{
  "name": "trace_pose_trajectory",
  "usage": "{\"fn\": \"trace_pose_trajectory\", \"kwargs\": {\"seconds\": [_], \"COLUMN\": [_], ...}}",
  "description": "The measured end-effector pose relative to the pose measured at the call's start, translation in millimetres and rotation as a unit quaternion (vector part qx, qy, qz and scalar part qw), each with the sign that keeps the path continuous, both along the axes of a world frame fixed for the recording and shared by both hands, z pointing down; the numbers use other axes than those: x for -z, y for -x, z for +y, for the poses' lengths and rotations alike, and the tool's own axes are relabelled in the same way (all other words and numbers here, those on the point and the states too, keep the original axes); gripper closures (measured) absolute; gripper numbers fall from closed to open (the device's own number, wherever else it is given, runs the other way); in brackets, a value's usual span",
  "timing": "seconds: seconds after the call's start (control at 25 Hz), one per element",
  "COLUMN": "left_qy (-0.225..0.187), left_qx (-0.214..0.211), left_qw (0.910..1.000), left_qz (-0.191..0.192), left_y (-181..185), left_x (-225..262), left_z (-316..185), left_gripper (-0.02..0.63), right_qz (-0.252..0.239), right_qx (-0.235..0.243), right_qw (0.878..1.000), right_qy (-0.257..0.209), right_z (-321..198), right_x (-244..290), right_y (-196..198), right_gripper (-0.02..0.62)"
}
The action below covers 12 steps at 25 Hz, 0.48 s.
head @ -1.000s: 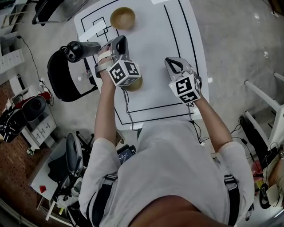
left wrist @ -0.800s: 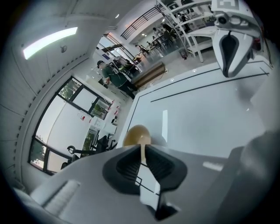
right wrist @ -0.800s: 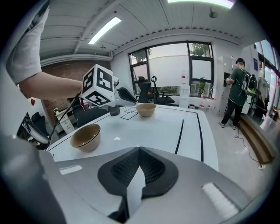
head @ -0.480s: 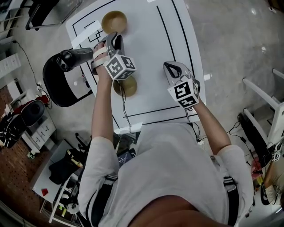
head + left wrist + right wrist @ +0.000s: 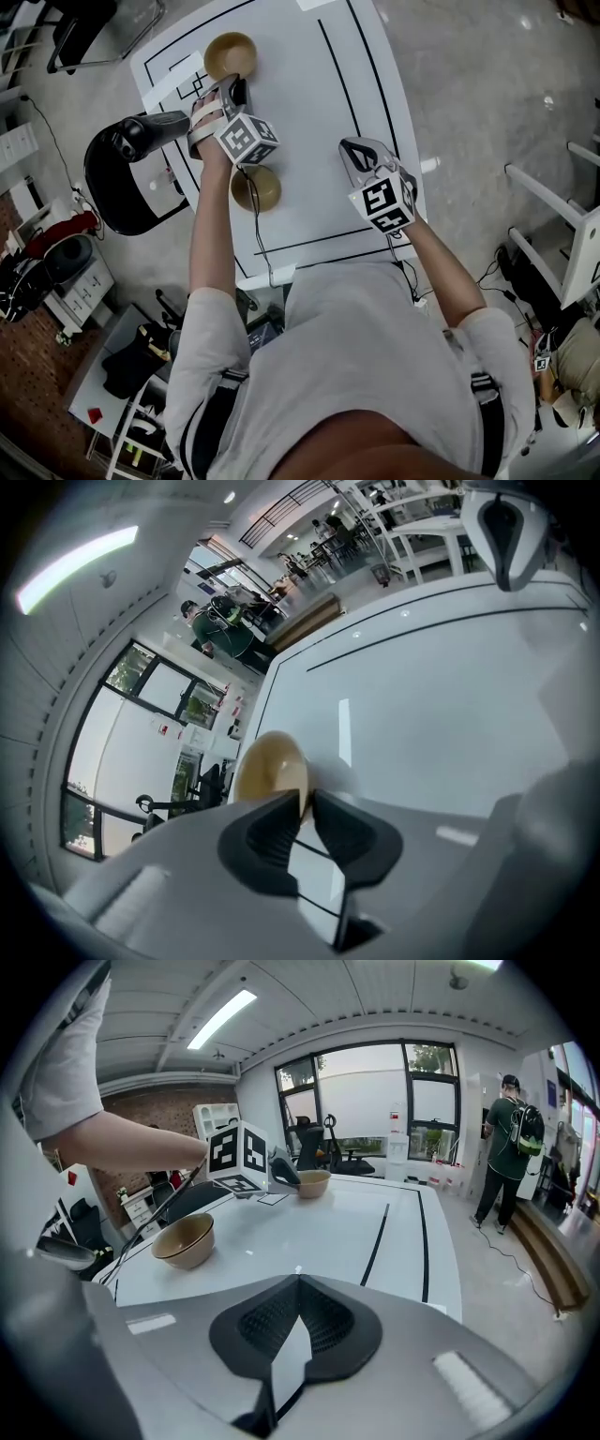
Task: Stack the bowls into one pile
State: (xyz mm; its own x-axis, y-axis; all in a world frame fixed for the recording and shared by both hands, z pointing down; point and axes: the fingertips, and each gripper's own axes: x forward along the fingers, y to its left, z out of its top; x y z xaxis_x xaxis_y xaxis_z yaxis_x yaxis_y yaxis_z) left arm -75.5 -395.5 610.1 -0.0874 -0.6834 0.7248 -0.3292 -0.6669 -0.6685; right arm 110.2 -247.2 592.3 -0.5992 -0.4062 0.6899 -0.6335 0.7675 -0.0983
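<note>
Two tan bowls stand on the white table (image 5: 309, 84). The far bowl (image 5: 230, 54) sits near the back left corner, and the near bowl (image 5: 256, 187) rests under my left forearm. My left gripper (image 5: 232, 89) reaches the far bowl's near rim. In the left gripper view that far bowl (image 5: 272, 775) has its rim between the jaws of the left gripper (image 5: 307, 803), which have just been closing onto it. My right gripper (image 5: 352, 150) hovers over the table's right half. Its jaws are shut and empty in the right gripper view (image 5: 298, 1283), which also shows the near bowl (image 5: 185, 1239) and the far bowl (image 5: 312, 1182).
A black office chair (image 5: 127, 164) stands against the table's left edge. Black lines (image 5: 333, 66) run across the tabletop. A white chair frame (image 5: 581, 216) is on the floor to the right. A person with a backpack (image 5: 511, 1147) stands beyond the table's far end.
My left gripper has moved forward and down from over the near bowl to the far bowl's rim, opening and then narrowing. The near bowl is now uncovered. The right gripper stays put.
</note>
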Motion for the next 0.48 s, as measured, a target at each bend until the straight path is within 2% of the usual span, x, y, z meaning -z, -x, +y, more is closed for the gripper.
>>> {"fn": "trace_pose_trajectory", "kwargs": {"seconds": [0.12, 0.32, 0.48], "left_qy": [0.002, 0.013, 0.006], "left_qx": [-0.016, -0.016, -0.017], "left_qw": [0.9998, 0.9997, 0.9997], "left_qz": [-0.015, -0.013, -0.014], "left_y": [0, -2, -2], "left_x": [-2, 5, 17], "left_z": [1, 9, 13], "left_gripper": [0.581, 0.58, 0.577], "right_qz": [0.003, 0.001, -0.001], "right_qx": [0.0, 0.004, 0.011], "right_qw": [1.0, 1.0, 1.0], "right_qy": [-0.002, -0.006, -0.011], "right_z": [0, 3, 6], "right_x": [-1, 4, 9], "right_y": [0, 6, 13], "right_gripper": [0.595, 0.596, 0.596]}}
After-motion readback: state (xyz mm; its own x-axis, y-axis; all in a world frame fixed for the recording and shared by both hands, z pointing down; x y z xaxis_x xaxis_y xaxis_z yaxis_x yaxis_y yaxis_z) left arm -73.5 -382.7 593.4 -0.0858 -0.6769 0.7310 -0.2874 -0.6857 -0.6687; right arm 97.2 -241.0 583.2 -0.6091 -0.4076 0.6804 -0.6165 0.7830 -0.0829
